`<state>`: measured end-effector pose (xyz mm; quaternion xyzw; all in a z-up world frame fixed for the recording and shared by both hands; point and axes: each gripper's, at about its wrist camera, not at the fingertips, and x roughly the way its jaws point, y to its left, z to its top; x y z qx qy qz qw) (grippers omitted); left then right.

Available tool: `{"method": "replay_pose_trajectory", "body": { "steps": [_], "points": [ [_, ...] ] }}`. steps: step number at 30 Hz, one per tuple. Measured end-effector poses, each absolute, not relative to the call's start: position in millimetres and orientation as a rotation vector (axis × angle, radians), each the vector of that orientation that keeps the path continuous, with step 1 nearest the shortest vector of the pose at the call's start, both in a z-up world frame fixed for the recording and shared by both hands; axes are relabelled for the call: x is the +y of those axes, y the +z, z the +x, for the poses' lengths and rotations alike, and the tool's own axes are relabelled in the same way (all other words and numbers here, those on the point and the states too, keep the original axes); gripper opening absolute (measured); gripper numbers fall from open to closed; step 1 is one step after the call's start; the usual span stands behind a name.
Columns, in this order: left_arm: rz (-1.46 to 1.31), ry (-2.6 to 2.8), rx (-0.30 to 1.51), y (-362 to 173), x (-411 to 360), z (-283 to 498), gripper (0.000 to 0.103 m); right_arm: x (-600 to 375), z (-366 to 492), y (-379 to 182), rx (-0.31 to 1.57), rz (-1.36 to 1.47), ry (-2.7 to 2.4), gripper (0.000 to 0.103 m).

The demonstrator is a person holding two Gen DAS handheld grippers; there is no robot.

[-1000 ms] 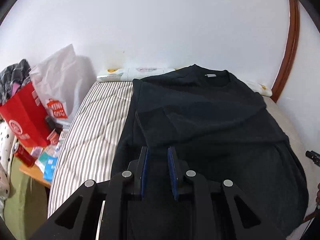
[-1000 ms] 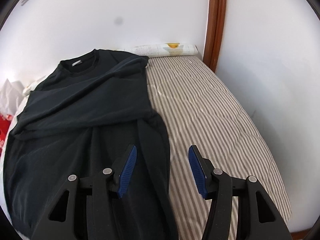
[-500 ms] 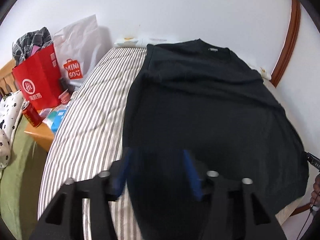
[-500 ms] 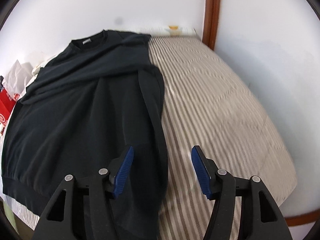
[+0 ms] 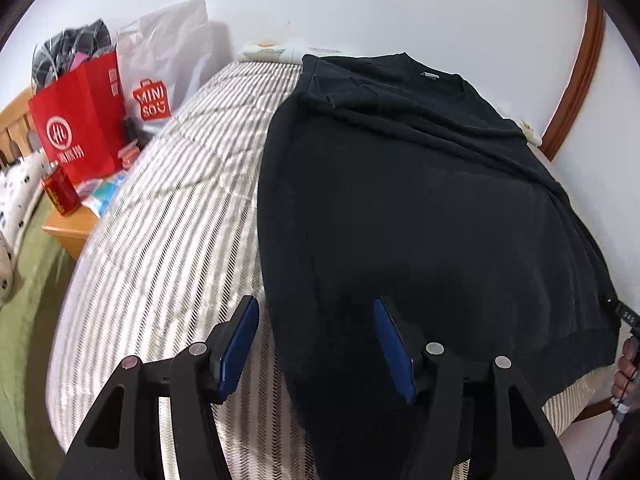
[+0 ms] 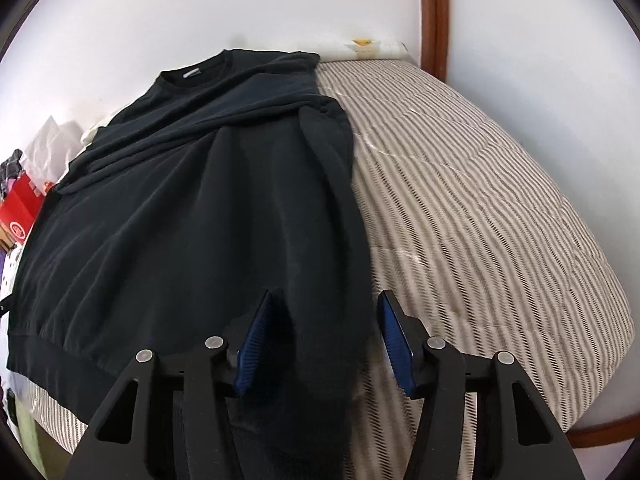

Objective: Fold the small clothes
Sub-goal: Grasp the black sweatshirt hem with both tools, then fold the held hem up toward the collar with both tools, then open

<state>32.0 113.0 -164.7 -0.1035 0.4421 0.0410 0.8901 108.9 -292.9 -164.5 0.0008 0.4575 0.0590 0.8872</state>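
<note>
Striped quilted bed (image 6: 480,184) carries a soft, limp black long-sleeved cotton top (image 5: 400,200). Left gripper (image 5: 316,340) gapes; right gripper (image 6: 324,340) is closing around empty air. Pinch both hem corners.

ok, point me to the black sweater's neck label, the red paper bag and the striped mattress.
black sweater (image 6: 191,73): right wrist view, on the neck label inside the collar.
red paper bag (image 5: 76,128): left wrist view, on its front face by the white logo.
striped mattress (image 6: 480,200): right wrist view, on bare striped surface.
</note>
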Motion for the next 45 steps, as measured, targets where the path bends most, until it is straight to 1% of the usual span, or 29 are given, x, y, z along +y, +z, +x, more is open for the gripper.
{"method": "replay_pose_trajectory", "body": {
  "steps": [3, 4, 6, 7, 8, 9, 10, 11, 14, 20, 27, 31, 39, 45],
  "points": [
    [-0.200, 0.105, 0.904, -168, 109, 29, 0.054, -282, 112, -165, 0.947, -0.005, 0.137, 0.054],
    [-0.187, 0.110, 0.898, -168, 107, 29, 0.054, -279, 113, -165, 0.947, -0.007, 0.143, 0.052],
    [-0.142, 0.135, 0.887, -169, 101, 28, 0.050, -273, 115, -165, 0.941, -0.015, 0.154, 0.045],
    [-0.120, 0.145, 0.885, -170, 99, 28, 0.045, -271, 116, -165, 0.938, -0.014, 0.168, 0.036],
    [-0.109, 0.141, 0.883, -169, 96, 29, 0.033, -269, 117, -164, 0.939, -0.009, 0.185, 0.022],
    [-0.122, 0.130, 0.884, -168, 95, 30, 0.027, -270, 116, -164, 0.941, -0.003, 0.195, 0.014],
    [-0.130, 0.131, 0.889, -167, 96, 30, 0.015, -271, 117, -163, 0.945, 0.004, 0.208, 0.012],
    [-0.136, 0.133, 0.896, -166, 96, 31, 0.009, -273, 117, -162, 0.947, 0.002, 0.214, 0.010],
    [-0.155, 0.126, 0.905, -159, 99, 32, 0.007, -284, 114, -154, 0.939, 0.022, 0.242, 0.009],
    [-0.238, 0.065, 0.840, -132, 107, 15, 0.007, -307, 105, -135, 0.911, 0.051, 0.259, 0.007],
    [-0.235, 0.004, 0.767, -111, 109, -14, 0.007, -318, 82, -116, 0.870, 0.072, 0.274, 0.007],
    [-0.250, -0.005, 0.732, -101, 112, -17, 0.007, -322, 81, -101, 0.836, 0.087, 0.286, 0.007],
    [-0.246, 0.022, 0.642, -71, 111, 11, 0.007, -313, 121, -60, 0.744, 0.114, 0.284, 0.007],
    [-0.235, 0.067, 0.656, -57, 116, 62, 0.007, -295, 170, -37, 0.715, 0.090, 0.272, 0.007]
  ]
}}
